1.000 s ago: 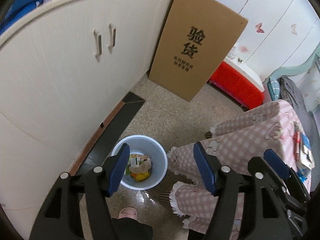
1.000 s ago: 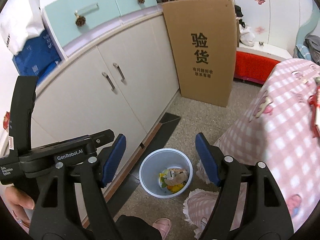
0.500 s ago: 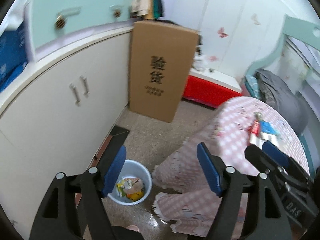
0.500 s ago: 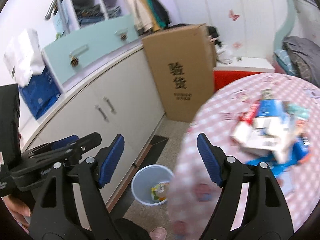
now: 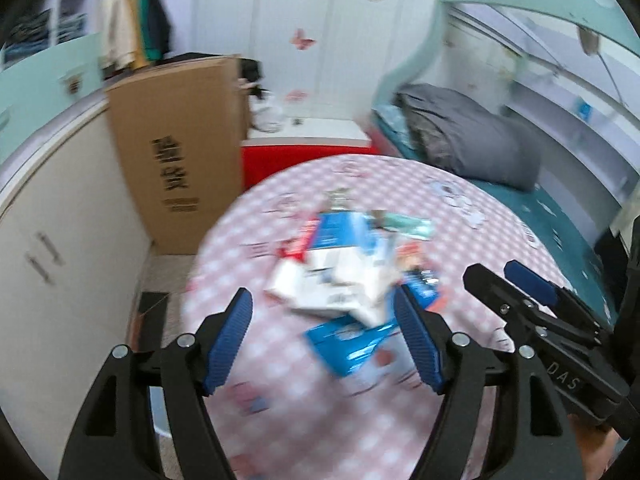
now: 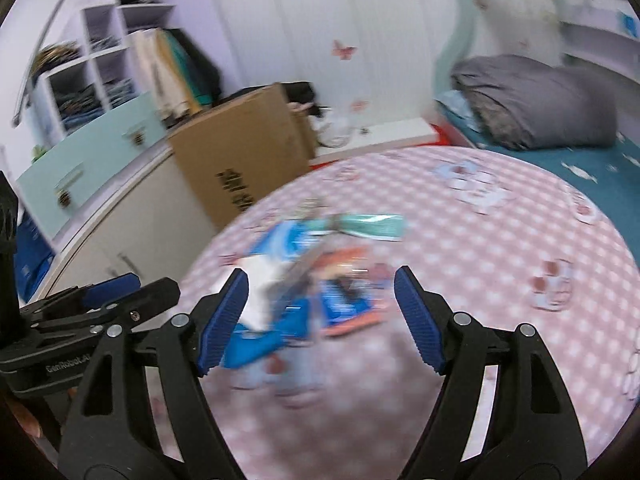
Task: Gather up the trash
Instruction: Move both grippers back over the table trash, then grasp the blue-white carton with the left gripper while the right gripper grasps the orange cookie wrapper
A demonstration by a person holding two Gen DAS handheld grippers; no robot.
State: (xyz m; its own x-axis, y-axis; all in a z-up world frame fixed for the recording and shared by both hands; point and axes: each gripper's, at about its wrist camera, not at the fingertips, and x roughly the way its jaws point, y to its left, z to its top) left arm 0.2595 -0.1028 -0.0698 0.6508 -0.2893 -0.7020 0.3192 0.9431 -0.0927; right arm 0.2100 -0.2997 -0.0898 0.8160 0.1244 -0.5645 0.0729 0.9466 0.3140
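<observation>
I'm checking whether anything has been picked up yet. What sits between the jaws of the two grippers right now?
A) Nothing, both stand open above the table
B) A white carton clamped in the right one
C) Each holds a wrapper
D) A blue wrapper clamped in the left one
A: the left gripper and right gripper show open jaws with nothing pressed between the pads, while the pile of blue, white and red wrappers lies on the round pink checked tablecloth.

Both wrist views look steeply down over the round pink-checked tablecloth [image 5: 460,216] [image 6: 500,240] (shared, mid-frame), side by side.
</observation>
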